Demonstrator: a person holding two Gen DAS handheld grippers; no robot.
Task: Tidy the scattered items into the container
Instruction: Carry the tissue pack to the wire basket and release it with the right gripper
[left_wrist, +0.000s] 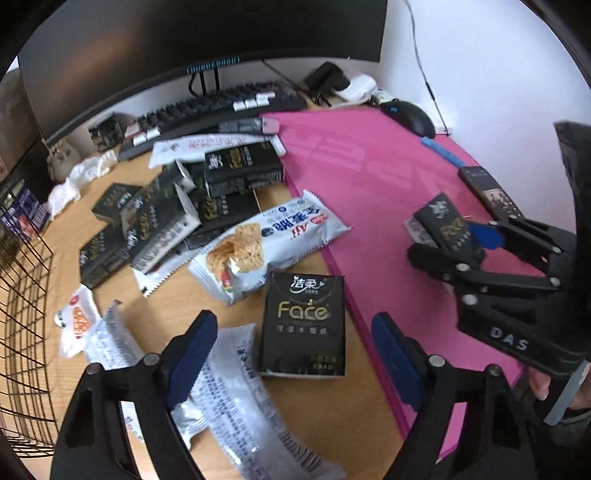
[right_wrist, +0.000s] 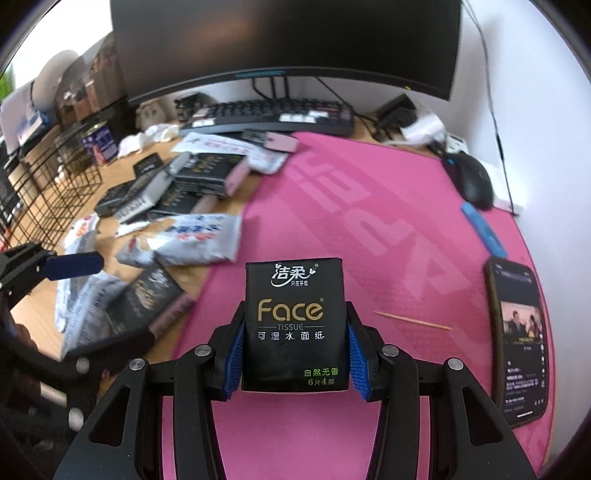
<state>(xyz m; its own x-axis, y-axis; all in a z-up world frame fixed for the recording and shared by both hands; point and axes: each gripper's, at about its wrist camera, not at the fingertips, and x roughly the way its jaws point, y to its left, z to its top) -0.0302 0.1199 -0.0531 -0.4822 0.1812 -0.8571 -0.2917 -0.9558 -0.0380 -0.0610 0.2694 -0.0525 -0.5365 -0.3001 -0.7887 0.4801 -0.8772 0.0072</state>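
Observation:
My right gripper (right_wrist: 294, 356) is shut on a black Face tissue pack (right_wrist: 294, 325) and holds it above the pink mat (right_wrist: 388, 229); the gripper (left_wrist: 463, 240) and its pack (left_wrist: 447, 225) also show in the left wrist view. My left gripper (left_wrist: 295, 354) is open and empty, its blue pads either side of another black Face tissue pack (left_wrist: 304, 325) lying flat on the wooden desk. A black wire basket (left_wrist: 22, 314) stands at the left. A heap of black tissue packs (left_wrist: 177, 214) and a white snack bag (left_wrist: 269, 240) lie behind.
A keyboard (right_wrist: 273, 114), a monitor (right_wrist: 288, 44) and a black mouse (right_wrist: 472, 181) stand at the back. A phone (right_wrist: 521, 339), a toothpick (right_wrist: 412, 319) and a blue strip (right_wrist: 484, 229) lie on the mat's right side. White wrappers (left_wrist: 236, 402) lie under my left gripper.

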